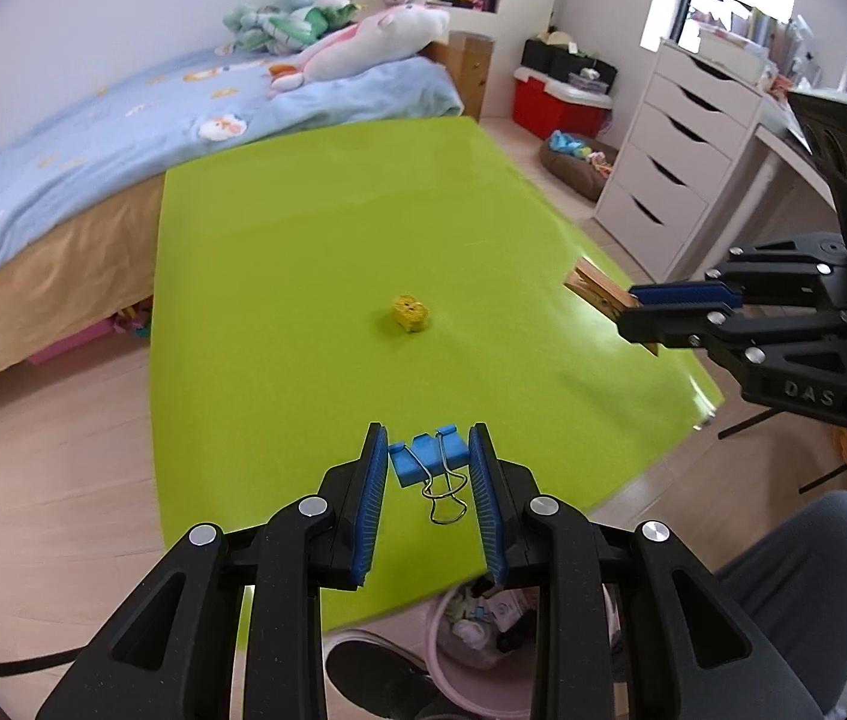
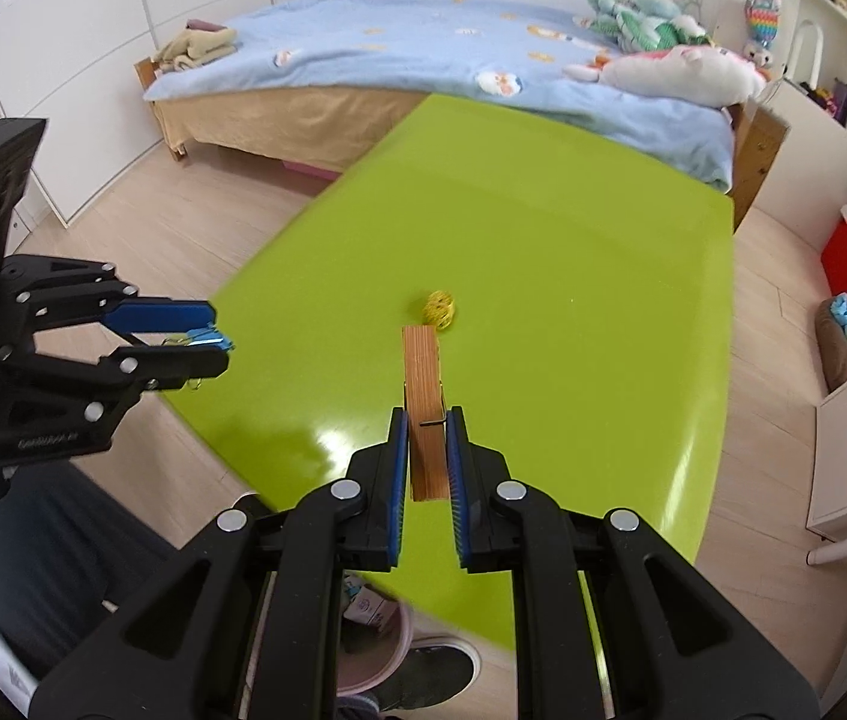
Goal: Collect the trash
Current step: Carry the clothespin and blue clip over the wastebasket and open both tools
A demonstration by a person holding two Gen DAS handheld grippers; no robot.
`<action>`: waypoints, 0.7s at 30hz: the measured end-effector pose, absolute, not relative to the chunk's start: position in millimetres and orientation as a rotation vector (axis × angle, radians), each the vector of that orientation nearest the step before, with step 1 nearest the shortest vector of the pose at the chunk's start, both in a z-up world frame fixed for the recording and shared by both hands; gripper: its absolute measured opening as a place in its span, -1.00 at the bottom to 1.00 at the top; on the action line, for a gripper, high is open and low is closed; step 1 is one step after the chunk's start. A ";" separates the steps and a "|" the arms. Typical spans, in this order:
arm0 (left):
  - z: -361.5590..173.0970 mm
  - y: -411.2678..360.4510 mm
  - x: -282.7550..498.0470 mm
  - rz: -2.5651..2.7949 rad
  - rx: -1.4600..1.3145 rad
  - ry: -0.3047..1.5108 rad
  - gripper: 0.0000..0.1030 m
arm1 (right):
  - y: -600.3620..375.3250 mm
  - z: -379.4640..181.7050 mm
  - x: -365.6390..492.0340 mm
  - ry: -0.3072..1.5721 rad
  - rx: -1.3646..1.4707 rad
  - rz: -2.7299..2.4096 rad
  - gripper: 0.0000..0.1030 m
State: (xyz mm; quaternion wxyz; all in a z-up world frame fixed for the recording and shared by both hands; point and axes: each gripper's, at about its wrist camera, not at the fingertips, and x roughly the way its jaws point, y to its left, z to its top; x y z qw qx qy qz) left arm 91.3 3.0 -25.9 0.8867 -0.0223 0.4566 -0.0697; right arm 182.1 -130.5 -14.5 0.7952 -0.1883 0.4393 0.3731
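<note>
My left gripper point(image 1: 428, 450) is shut on a blue binder clip point(image 1: 427, 459) with wire handles, held above the near edge of the green table point(image 1: 315, 228). It also shows in the right wrist view point(image 2: 216, 339) with the clip point(image 2: 207, 336) between its fingers. My right gripper point(image 2: 426, 438) is shut on a wooden clothespin point(image 2: 423, 414) that points forward; it also shows in the left wrist view point(image 1: 633, 306), with the clothespin point(image 1: 594, 291). A small yellow ball-like item point(image 1: 410, 312) lies mid-table, also seen in the right wrist view point(image 2: 440, 309).
A pink trash bin point(image 1: 471, 636) with scraps stands on the floor below the table's near edge, beside a dark shoe point(image 1: 375, 678). A bed point(image 1: 123, 132) lies behind the table. White drawers point(image 1: 675, 162) and a red box point(image 1: 549, 102) stand at the right.
</note>
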 end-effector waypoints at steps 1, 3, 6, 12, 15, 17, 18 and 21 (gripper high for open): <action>-23.5 0.6 84.3 -0.148 -0.042 0.943 -0.46 | -134.7 -11.8 172.0 0.936 -0.406 0.803 -0.76; -20.6 -2.9 73.6 -0.152 -0.037 0.934 -0.46 | -142.5 -8.3 154.7 0.922 -0.406 0.805 -0.76; -18.2 -9.1 56.7 -0.154 -0.020 0.925 -0.46 | -153.7 -6.7 131.8 0.917 -0.398 0.810 -0.76; -19.3 -20.1 30.0 -0.166 -0.014 0.926 -0.46 | -173.5 -9.2 96.8 0.924 -0.369 0.830 -0.76; -21.2 -26.6 16.9 -0.177 -0.019 0.926 -0.46 | -182.1 -15.0 77.9 0.942 -0.341 0.851 -0.76; -23.1 -29.5 9.3 -0.187 -0.026 0.929 -0.46 | -184.4 -20.1 67.2 0.959 -0.334 0.864 -0.76; -24.2 -31.7 4.8 -0.191 -0.025 0.930 -0.46 | -185.5 -23.2 61.7 0.968 -0.331 0.871 -0.76; -26.7 -37.8 -5.6 -0.208 -0.024 0.936 -0.46 | -188.3 -32.1 48.6 0.995 -0.321 0.889 -0.76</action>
